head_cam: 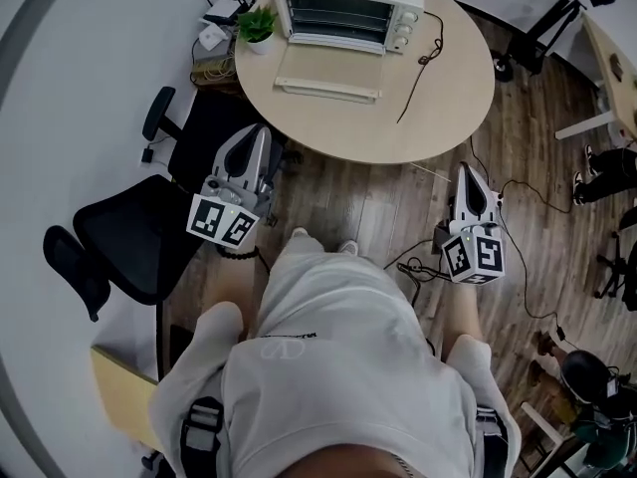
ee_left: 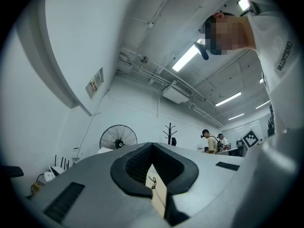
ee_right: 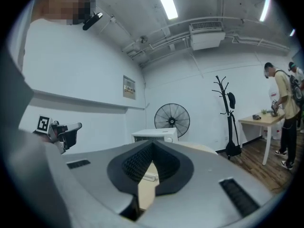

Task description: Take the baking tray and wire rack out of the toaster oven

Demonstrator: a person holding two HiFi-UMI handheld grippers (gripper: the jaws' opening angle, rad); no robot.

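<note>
A white toaster oven [head_cam: 348,8] stands at the far side of the round wooden table [head_cam: 438,118]. Its door [head_cam: 328,73] hangs open and lies flat in front of it. Dark rack bars [head_cam: 338,13] show inside the cavity; I cannot make out the tray apart from them. My left gripper [head_cam: 254,142] is shut and empty, held beside my left hip short of the table edge. My right gripper [head_cam: 465,170] is also shut and empty, low at my right side. In the right gripper view the oven [ee_right: 154,136] appears just above the closed jaws [ee_right: 152,145]. The left gripper's jaws [ee_left: 152,147] meet too.
A small potted plant [head_cam: 259,26] and a router [head_cam: 224,3] sit left of the oven. The oven's cord [head_cam: 423,63] trails across the table. A black office chair [head_cam: 129,237] stands at my left; cables [head_cam: 518,197] lie on the wooden floor at my right. People work at a desk [ee_right: 280,108] far off.
</note>
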